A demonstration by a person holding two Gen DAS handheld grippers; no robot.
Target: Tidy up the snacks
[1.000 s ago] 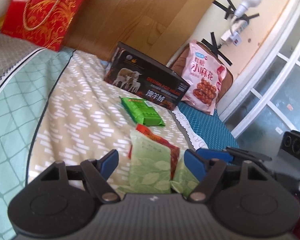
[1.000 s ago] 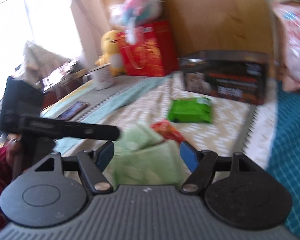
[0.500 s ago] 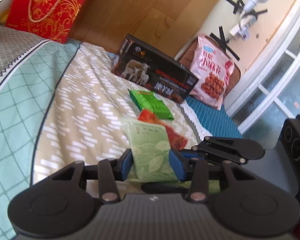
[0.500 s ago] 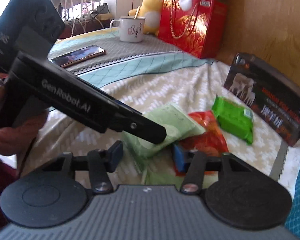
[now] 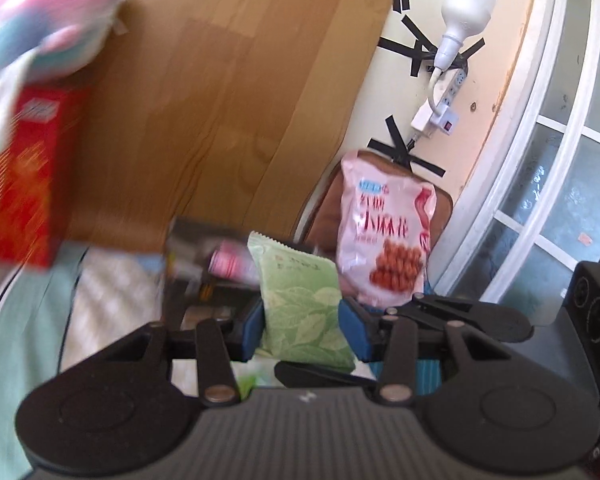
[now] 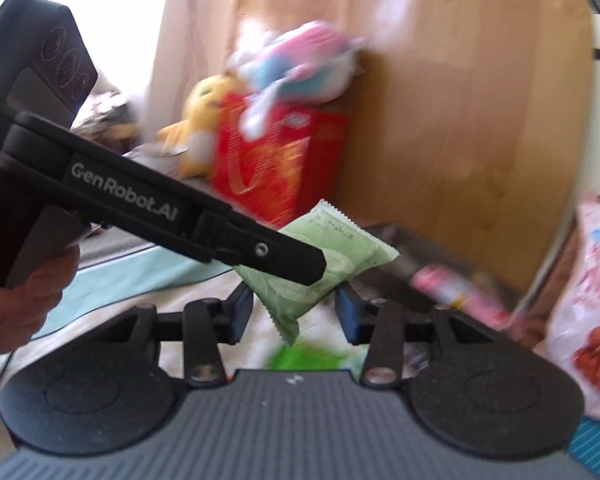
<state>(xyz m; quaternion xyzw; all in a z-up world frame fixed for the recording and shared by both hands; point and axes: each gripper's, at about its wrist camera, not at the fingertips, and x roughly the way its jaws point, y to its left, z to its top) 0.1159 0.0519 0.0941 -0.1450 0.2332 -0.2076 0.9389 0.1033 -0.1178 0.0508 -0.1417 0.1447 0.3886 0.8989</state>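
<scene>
The pale green snack packet (image 5: 300,292) hangs clear of the bed (image 5: 100,280), above its far end, in front of the dark box (image 5: 204,260) that stands along the far edge. Your left tongs (image 5: 304,320) grasp it by its two long sides, probably so that it hangs flat and free to carry; the jaws are opening slightly, yet the packet sits between the pads and they press on it. Your right tongs (image 6: 294,312) bracket the same packet's lower corner. Whether their pads bite or merely flank it, you cannot tell. The pink bag (image 5: 384,240) leans upright at the far right corner.
</scene>
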